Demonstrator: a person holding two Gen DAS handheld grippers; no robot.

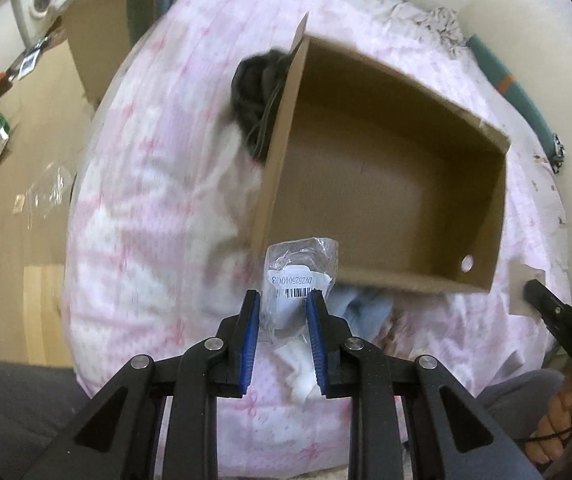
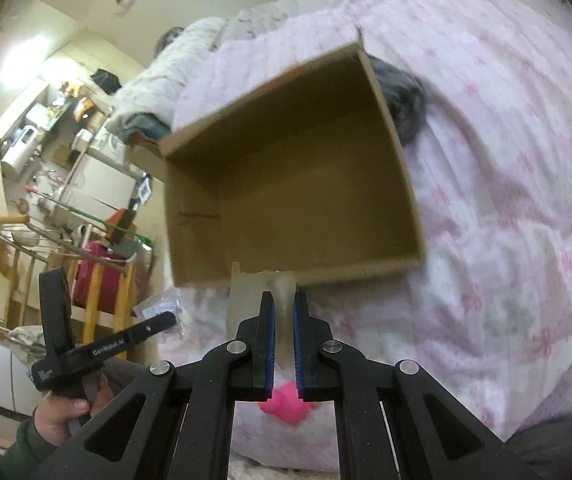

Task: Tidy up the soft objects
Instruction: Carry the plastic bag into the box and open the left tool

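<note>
An open cardboard box point(image 1: 366, 168) lies on a pink-and-white quilt point(image 1: 157, 200), and I see nothing inside it. My left gripper point(image 1: 283, 296) is shut on a clear plastic bag point(image 1: 302, 264) with a barcode label, held above the box's near rim. White cloth point(image 1: 298, 364) hangs below the pads. In the right wrist view the box point(image 2: 306, 184) is ahead. My right gripper point(image 2: 283, 300) is shut on a cloudy plastic bag point(image 2: 245, 300), with a pink thing point(image 2: 286, 402) hanging beneath. A dark grey soft thing point(image 1: 253, 96) point(image 2: 404, 100) rests against the box's outer wall.
A pale blue cloth point(image 1: 366, 308) lies by the box's near edge. The right gripper point(image 1: 538, 296) shows at the right of the left wrist view. A hand holds the left gripper point(image 2: 165, 320) at lower left. A wooden floor point(image 1: 25, 184), another box point(image 1: 97, 40) and cluttered shelves point(image 2: 45, 140) border the bed.
</note>
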